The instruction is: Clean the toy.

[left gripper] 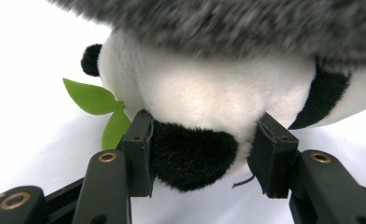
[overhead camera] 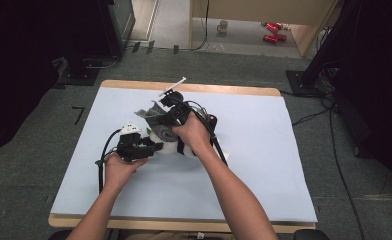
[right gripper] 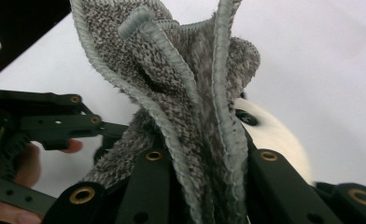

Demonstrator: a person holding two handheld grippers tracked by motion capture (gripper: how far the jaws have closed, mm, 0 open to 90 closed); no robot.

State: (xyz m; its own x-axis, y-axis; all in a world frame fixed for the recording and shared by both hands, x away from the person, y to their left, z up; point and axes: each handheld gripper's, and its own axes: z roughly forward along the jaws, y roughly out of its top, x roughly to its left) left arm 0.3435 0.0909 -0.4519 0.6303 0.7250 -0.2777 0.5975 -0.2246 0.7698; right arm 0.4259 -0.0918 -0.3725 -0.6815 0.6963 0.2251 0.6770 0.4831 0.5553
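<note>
Our right gripper (right gripper: 197, 158) pinches a bunched fold of the grey cloth (right gripper: 181, 84), its jaws closed tight on the fabric, which stands up between them in a ruffled fan with its stitched hem showing. Our left gripper (left gripper: 200, 154) has its jaws about half closed around a black limb of the toy panda (left gripper: 209, 98) — the pads sit against the fur on both sides, so we read that as a hold. In the high view the panda (overhead camera: 170, 145) lies near the middle of the pale blue table cover (overhead camera: 264, 165), just in front of the left gripper (overhead camera: 151, 146), with the cloth (overhead camera: 154, 112) draped over its far side beneath the right gripper (overhead camera: 165, 100). What matters next, we judge, is that the cloth lies over and beyond the panda — the right hand (overhead camera: 194, 132) is the one placed to draw it across while the left pins the toy. A green felt leaf (left gripper: 97, 100) sticks out beside the panda.
</note>
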